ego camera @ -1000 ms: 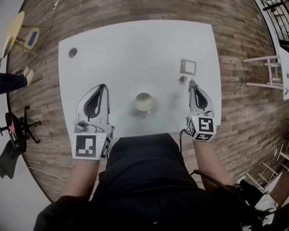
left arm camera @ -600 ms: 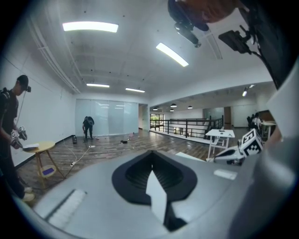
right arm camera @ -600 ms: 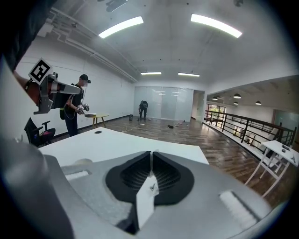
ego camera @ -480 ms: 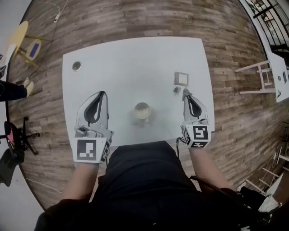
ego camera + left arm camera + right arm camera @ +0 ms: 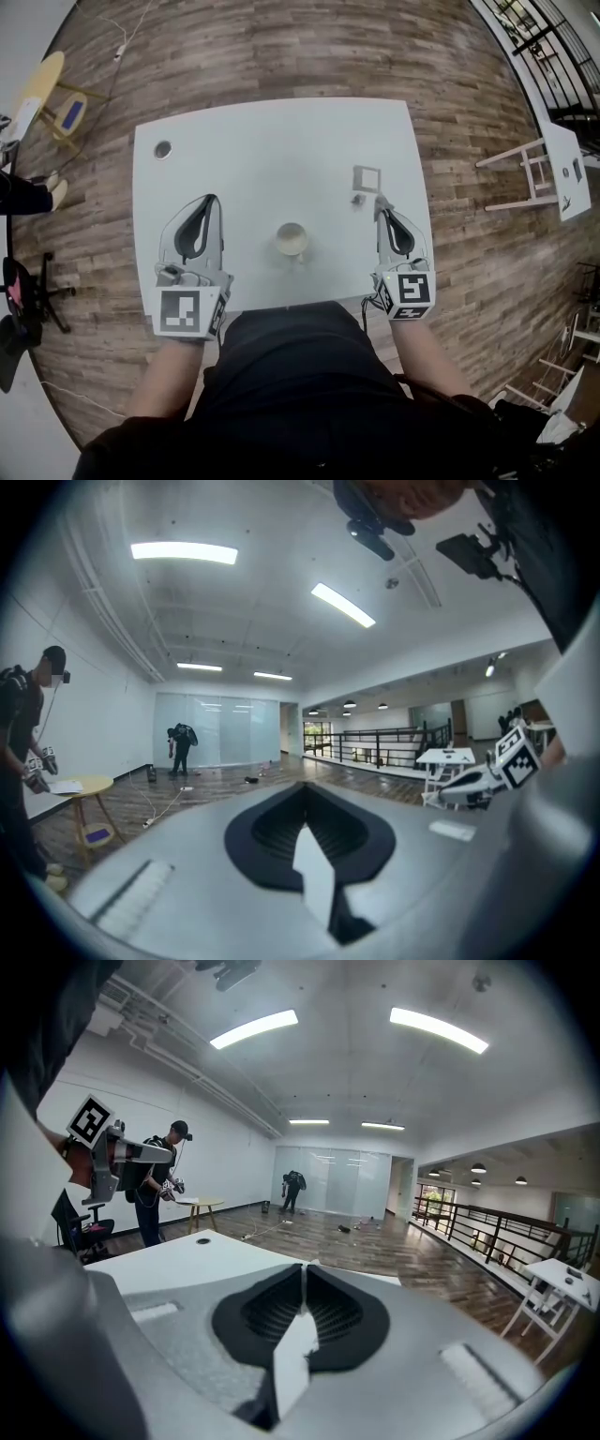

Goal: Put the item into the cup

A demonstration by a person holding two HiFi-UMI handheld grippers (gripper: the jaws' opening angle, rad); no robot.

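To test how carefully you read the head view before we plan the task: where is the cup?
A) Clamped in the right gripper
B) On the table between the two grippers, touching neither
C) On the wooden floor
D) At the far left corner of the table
B: the cup stands on the white table, with the left gripper on one side and the right gripper on the other, clear of both.

There is one white table (image 5: 272,141). On it are one cup (image 5: 292,240), one tiny item (image 5: 357,199) and one flat square (image 5: 367,176). The table has one round hole (image 5: 163,148). There are two grippers: the left gripper (image 5: 213,200) and the right gripper (image 5: 378,200). There is one yellow round table (image 5: 37,80). Two people are far off: a near person (image 5: 155,1190) and a far person (image 5: 292,1190).
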